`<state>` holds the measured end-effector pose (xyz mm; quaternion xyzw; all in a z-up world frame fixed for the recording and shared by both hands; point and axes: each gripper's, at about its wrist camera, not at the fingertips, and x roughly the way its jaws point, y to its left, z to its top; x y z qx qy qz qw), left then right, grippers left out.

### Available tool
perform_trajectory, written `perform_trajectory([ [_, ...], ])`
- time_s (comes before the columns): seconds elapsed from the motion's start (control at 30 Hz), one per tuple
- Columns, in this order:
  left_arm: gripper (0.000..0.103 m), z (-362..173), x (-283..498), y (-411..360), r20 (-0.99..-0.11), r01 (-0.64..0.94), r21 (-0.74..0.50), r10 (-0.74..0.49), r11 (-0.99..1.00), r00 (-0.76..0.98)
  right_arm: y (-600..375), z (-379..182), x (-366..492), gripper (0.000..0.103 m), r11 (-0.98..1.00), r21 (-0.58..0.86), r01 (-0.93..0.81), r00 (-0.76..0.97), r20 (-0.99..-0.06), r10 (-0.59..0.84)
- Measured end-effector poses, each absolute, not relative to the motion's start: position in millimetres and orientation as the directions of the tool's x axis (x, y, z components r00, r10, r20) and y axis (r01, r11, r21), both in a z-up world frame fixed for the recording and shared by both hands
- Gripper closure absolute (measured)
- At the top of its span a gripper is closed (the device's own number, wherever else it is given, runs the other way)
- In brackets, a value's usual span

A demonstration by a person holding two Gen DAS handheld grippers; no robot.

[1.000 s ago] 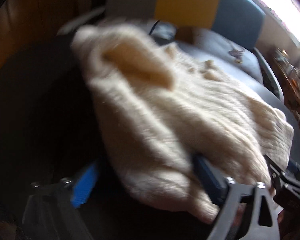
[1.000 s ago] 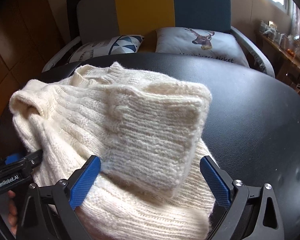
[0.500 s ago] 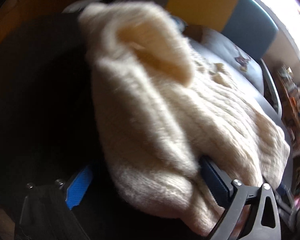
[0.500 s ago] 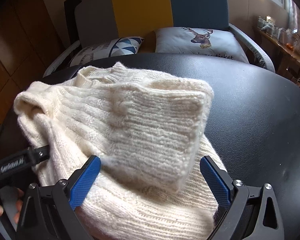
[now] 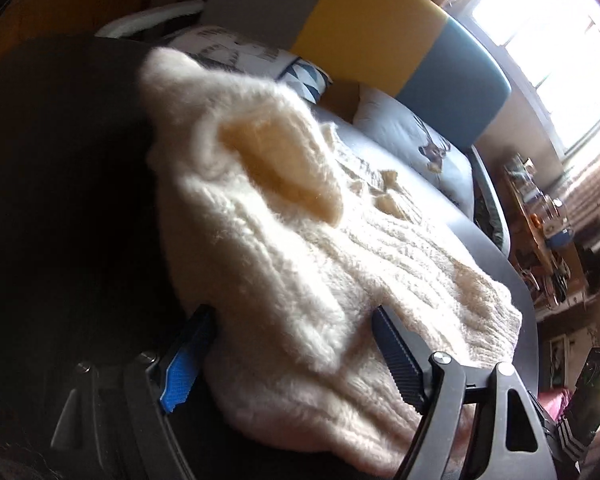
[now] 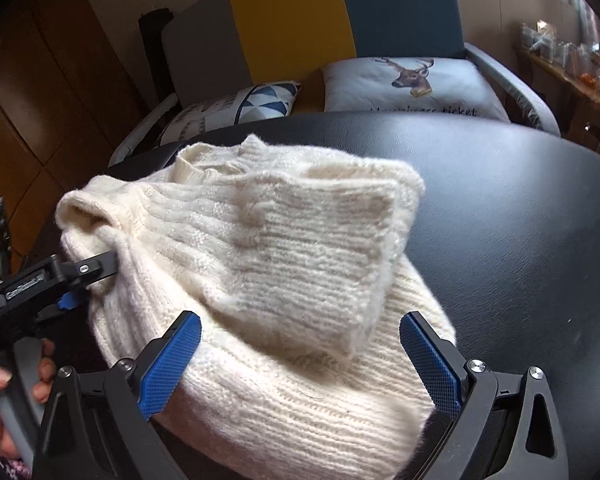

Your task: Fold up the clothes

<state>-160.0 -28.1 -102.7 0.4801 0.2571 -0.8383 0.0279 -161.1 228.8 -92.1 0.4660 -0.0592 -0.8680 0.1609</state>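
Both jaws spread around sweater (image 6: pixel 260 280): left gripper (image 5: pixel 288 356), right gripper (image 6: pixel 300 360). Risk: bulky fold springs open on tabletop (image 6: pixel 520 220).

Black table (image 6: pixel 500 184); tricolour sofa (image 6: pixel 292 20); deer cushion (image 6: pixel 412 84); triangle-print cushion (image 6: pixel 236 108).

right gripper (image 6: pixel 300 354) | black frame | blue ribbed pads (image 6: pixel 172 364) | silver screws

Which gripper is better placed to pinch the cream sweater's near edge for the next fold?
Right, probably. The right gripper is open, straddling the cream knitted sweater squarely; the left gripper sits at its side edge.
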Motion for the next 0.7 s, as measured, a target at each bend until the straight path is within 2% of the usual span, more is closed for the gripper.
perform_trajectory([
  [0.03,0.022,-103.2,-160.8,-29.3,-0.812,0.289,-0.417,0.211,-0.862,-0.544,228.1,-92.8,-160.9,0.002,-0.942,0.253,0.222,-0.512,-0.792,-0.333],
  [0.07,0.028,-102.8,-160.7,-30.3,-0.802,0.283,-0.432,0.222,-0.856,-0.555,226.8,-93.6,-160.0,0.002,-0.944,0.251,0.217,-0.509,-0.796,-0.328],
  [0.1,0.046,-102.4,-160.5,-31.3,-0.792,0.277,-0.447,0.232,-0.850,-0.565,225.5,-94.7,-159.4,0.002,-0.943,0.252,0.216,-0.508,-0.796,-0.329],
  [0.13,0.057,-101.3,-160.4,-30.1,-0.796,0.262,-0.434,0.231,-0.862,-0.560,224.0,-96.0,-158.8,0.002,-0.943,0.254,0.215,-0.506,-0.797,-0.330],
  [0.17,0.075,-100.1,-160.2,-28.1,-0.804,0.243,-0.412,0.225,-0.878,-0.551,222.5,-96.9,-157.7,0.002,-0.943,0.255,0.213,-0.505,-0.797,-0.330],
  [0.2,0.082,-98.8,-161.2,-26.4,-0.807,0.221,-0.404,0.232,-0.888,-0.543,221.5,-97.6,-156.6,0.003,-0.943,0.255,0.212,-0.504,-0.799,-0.329],
  [0.3,0.089,-90.5,-161.7,-25.0,-0.806,0.165,-0.411,0.273,-0.897,-0.525,220.7,-96.7,-153.1,0.003,-0.949,0.242,0.205,-0.509,-0.802,-0.314],
  [0.4,0.091,-65.8,-161.3,-31.8,-0.781,0.110,-0.448,0.328,-0.887,-0.532,227.2,-89.3,-149.0,0.003,-0.947,0.256,0.192,-0.524,-0.789,-0.320],
  [0.63,0.091,-2.2,-138.0,-72.9,-0.652,0.018,-0.620,0.502,-0.784,-0.567,248.5,-63.8,-134.9,0.003,-0.935,0.316,0.161,-0.578,-0.738,-0.349],
  [0.7,0.091,0.3,-131.7,-84.2,-0.621,0.010,-0.661,0.540,-0.750,-0.569,254.2,-60.9,-132.2,0.003,-0.935,0.320,0.152,-0.584,-0.735,-0.346],
])
